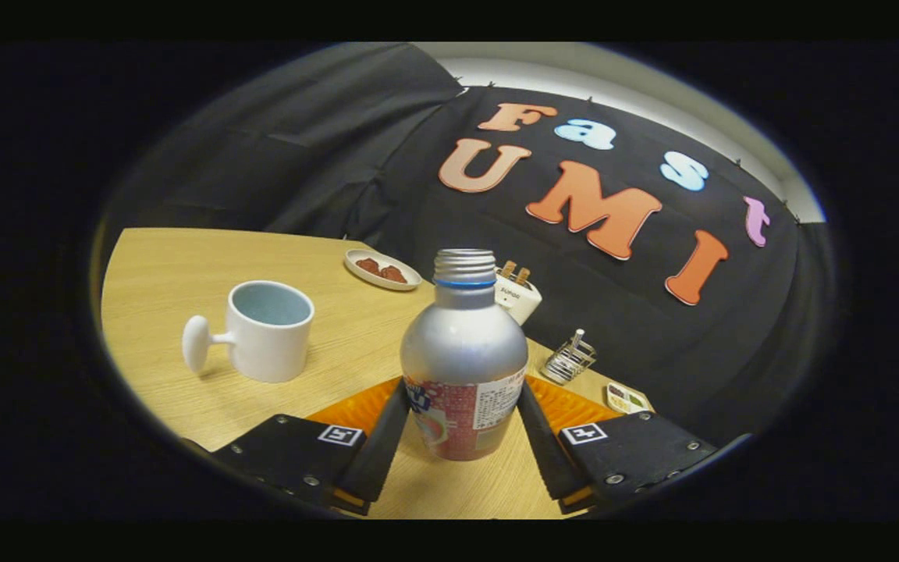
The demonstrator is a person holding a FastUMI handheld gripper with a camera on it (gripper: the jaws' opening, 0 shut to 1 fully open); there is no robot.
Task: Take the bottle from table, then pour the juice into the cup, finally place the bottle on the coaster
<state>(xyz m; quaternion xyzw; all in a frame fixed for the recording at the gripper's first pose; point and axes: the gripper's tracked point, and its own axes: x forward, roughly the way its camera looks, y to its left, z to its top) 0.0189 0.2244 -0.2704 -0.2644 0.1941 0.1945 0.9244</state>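
Note:
A silver bottle (463, 351) with a red and white label, a blue neck ring and a bare threaded mouth stands upright between my fingers. My gripper (463, 394) is shut on the bottle, both fingers pressing on its lower sides at label height. An orange ribbed coaster (574, 406) lies on the table just behind the bottle, showing on both sides of it. I cannot tell whether the bottle's base rests on the wood or hangs just above it. A white cup (270, 332) with a pale blue inside and a knob handle stands to the left, beyond my left finger.
On the wooden table (176, 273), a small white plate (381, 269) with brown snacks sits far behind the cup. A white box (517, 295) stands behind the bottle; a wire rack (569, 361) and a small tray (627, 398) sit at the right edge.

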